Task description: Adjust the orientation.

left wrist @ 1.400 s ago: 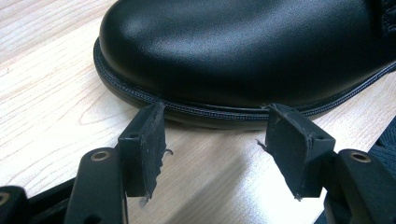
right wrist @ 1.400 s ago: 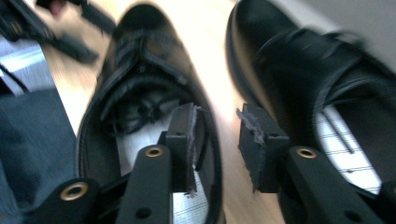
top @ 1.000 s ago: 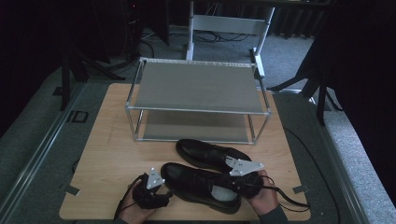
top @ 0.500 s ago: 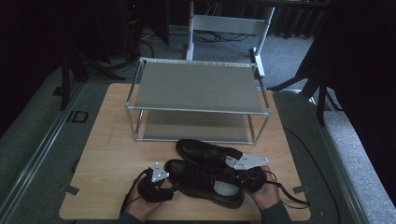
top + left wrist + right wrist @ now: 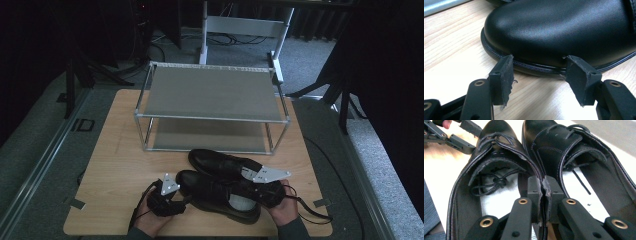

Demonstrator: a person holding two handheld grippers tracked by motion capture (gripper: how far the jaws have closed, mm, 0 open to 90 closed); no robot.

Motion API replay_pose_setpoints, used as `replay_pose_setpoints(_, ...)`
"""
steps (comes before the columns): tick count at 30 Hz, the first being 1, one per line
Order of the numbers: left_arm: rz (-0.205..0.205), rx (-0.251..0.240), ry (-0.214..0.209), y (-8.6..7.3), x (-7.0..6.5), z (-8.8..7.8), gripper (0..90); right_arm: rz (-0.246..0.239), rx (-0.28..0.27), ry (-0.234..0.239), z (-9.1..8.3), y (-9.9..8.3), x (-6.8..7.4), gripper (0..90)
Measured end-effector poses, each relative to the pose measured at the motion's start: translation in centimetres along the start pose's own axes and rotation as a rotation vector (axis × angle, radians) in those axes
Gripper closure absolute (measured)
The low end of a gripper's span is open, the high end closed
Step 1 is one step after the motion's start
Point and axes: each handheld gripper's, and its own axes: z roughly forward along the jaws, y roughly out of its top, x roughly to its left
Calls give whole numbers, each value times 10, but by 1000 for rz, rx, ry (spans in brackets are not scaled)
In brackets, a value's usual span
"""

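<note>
Two black lace-up shoes lie side by side at the table's front, the near shoe (image 5: 215, 196) and the far shoe (image 5: 220, 161). My left gripper (image 5: 179, 194) is open and low on the table. Its pads stand either side of the near shoe's toe (image 5: 554, 32), right at the sole's welt, without pressing on it. My right gripper (image 5: 252, 192) reaches in from the heel end. In the right gripper view its jaws (image 5: 543, 185) are shut on the two adjoining side walls, pinching the near shoe (image 5: 491, 155) and the far shoe (image 5: 554, 147) together.
A two-tier metal shoe rack (image 5: 212, 92) stands behind the shoes on the wooden table (image 5: 115, 165), both shelves bare. A grey frame (image 5: 245, 25) stands on the floor beyond it. Dark stands and cables flank the table.
</note>
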Motion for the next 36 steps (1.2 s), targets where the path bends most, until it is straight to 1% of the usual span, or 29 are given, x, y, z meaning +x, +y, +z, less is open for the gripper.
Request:
replay_pose_setpoints(2, -5, -3, 4, 0, 1, -1, 402, -8, -6, 1, 2, 0, -1, 841)
replay_pose_setpoints(5, -8, -8, 4, -1, 2, -2, 402, 0, -13, 3, 5, 0, -2, 839)
replay_pose_setpoints(6, -6, -9, 7, -1, 2, -2, 402, 2, -14, 12, 5, 0, -3, 831)
replay_pose_setpoints(7, -6, -9, 8, -1, 1, -2, 400, -4, -13, 19, 4, -1, -4, 804)
replay_pose_setpoints(8, -6, -8, 8, -2, 1, -2, 398, -16, -9, 16, 3, 0, -5, 732)
replay_pose_setpoints(9, -4, -9, 4, -2, 0, -3, 399, -21, -5, 18, 1, 1, -6, 704)
replay_pose_setpoints(10, -4, -11, -7, -3, 0, -4, 409, -23, -20, 27, -3, 2, -7, 674)
replay_pose_setpoints(11, -5, -11, -14, -3, -1, -4, 412, -19, -41, 21, -9, 4, -8, 629)
replay_pose_setpoints(12, -3, -12, -18, -4, -2, -4, 418, -13, -61, -5, -16, 7, -11, 594)
replay_pose_setpoints(13, 2, -11, -25, -4, -4, -5, 420, -4, -72, -17, -20, 9, -14, 577)
replay_pose_setpoints(15, 16, -15, -36, -4, -9, -6, 427, 22, -88, -18, -28, 11, -23, 530)
replay_pose_setpoints(17, 28, -19, -48, -3, -14, -7, 433, 36, -67, -8, -31, 13, -30, 492)
replay_pose_setpoints(18, 35, -23, -58, -2, -16, -7, 437, 35, -62, -5, -31, 13, -32, 487)
replay_pose_setpoints(19, 35, -23, -58, -2, -16, -7, 441, 35, -62, -5, -31, 13, -32, 487)
replay_pose_setpoints(20, 47, -26, -70, -2, -22, -7, 441, 37, -55, 1, -31, 13, -33, 477)
replay_pose_setpoints(22, 64, -23, -88, -1, -27, -5, 451, 51, -30, 35, -28, 12, -37, 459)
replay_pose_setpoints(24, 80, -25, -97, 0, -32, -4, 453, 50, -10, 49, -23, 11, -36, 450)
replay_pose_setpoints(26, 87, -30, -117, 2, -37, -4, 465, 34, 33, 75, -17, 11, -33, 412)
replay_pose_setpoints(28, 102, -32, -142, 4, -44, -3, 474, 0, 83, 70, -11, 10, -29, 373)
replay_pose_setpoints(30, 124, -32, -165, 6, -52, -2, 478, -29, 134, 36, -5, 11, -26, 374)
replay_pose_setpoints(31, 124, -32, -165, 6, -52, -2, 479, -29, 134, 36, -5, 11, -26, 374)
replay_pose_setpoints(32, 142, -34, -176, 8, -59, 0, 479, -41, 162, 25, -3, 10, -25, 376)
replay_pose_setpoints(33, 148, -31, -172, 9, -61, 1, 477, -43, 192, 34, 2, 10, -27, 378)
replay_pose_setpoints(34, 152, -29, -163, 10, -62, 2, 473, -41, 196, 42, 3, 10, -28, 385)
replay_pose_setpoints(36, 135, -31, -168, 11, -62, 4, 476, -29, 225, 55, 5, 12, -29, 397)
